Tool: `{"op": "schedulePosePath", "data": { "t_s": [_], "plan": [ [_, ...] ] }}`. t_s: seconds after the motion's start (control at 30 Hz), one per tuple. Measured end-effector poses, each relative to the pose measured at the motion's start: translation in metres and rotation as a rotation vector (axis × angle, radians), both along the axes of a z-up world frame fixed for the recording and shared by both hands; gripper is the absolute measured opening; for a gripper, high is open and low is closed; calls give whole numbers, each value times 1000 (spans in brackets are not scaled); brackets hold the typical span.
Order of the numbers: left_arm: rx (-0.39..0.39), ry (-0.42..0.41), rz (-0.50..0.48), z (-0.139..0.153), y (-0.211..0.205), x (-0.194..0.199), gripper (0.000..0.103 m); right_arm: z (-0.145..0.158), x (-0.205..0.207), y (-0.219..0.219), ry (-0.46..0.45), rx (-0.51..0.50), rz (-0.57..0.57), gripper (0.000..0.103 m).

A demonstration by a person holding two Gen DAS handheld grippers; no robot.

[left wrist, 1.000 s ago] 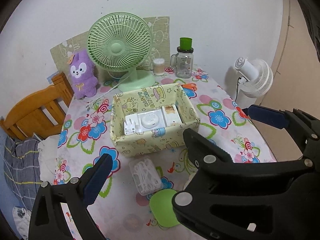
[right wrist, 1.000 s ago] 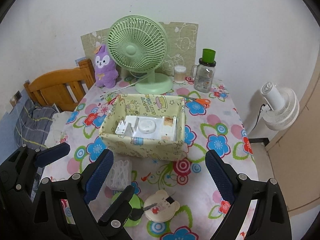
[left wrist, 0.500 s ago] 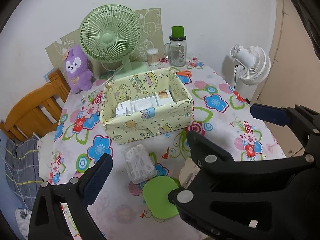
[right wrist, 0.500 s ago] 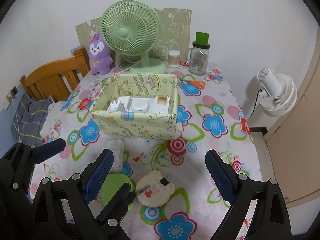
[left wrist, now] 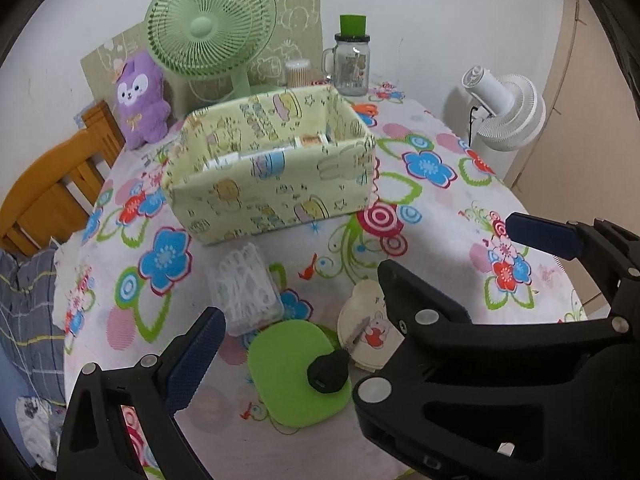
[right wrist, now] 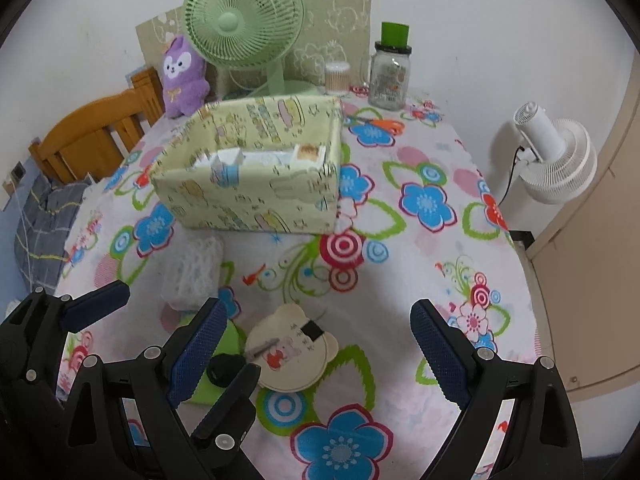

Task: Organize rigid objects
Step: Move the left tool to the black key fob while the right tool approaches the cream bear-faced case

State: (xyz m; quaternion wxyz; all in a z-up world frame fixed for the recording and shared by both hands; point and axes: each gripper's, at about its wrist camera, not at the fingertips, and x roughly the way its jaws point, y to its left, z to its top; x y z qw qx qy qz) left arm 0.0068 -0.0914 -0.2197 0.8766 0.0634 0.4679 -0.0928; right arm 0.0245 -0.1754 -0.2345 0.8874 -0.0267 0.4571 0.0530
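A cream bear-shaped flat case (right wrist: 292,352) lies on the flowered tablecloth, and my right gripper (right wrist: 318,320) hangs open just above it. Beside it lies a green rounded lid (left wrist: 296,372) with a small black round piece (left wrist: 328,372) on top. A clear box of white picks (left wrist: 246,288) sits behind them. Farther back stands the yellow-green fabric bin (left wrist: 272,196), with white items inside. My left gripper (left wrist: 320,328) is open over the green lid, and its right finger is hidden behind the right gripper's left finger. Neither gripper holds anything.
A green desk fan (right wrist: 244,28), a purple plush (right wrist: 182,76), a glass jar with a green cap (right wrist: 390,72), a swab pot and orange scissors (right wrist: 384,124) line the back. A white fan (right wrist: 556,160) stands past the table's right edge, a wooden chair (right wrist: 96,128) on the left.
Both grippers have come down toward the near end of the table, so the lid, bear case and picks box look larger. The bin now shows its side. The jaws have not changed.
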Motion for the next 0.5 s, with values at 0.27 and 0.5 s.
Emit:
{"op": "schedulePosePath", "data": {
  "t_s": [0.27, 0.5],
  "plan": [
    [2, 13, 26, -28, 1, -1, 101, -24, -3, 1, -7, -53, 15, 95],
    [24, -8, 0, -44, -3, -4, 101, -45, -4, -3, 11, -15, 10, 95]
  ]
}}
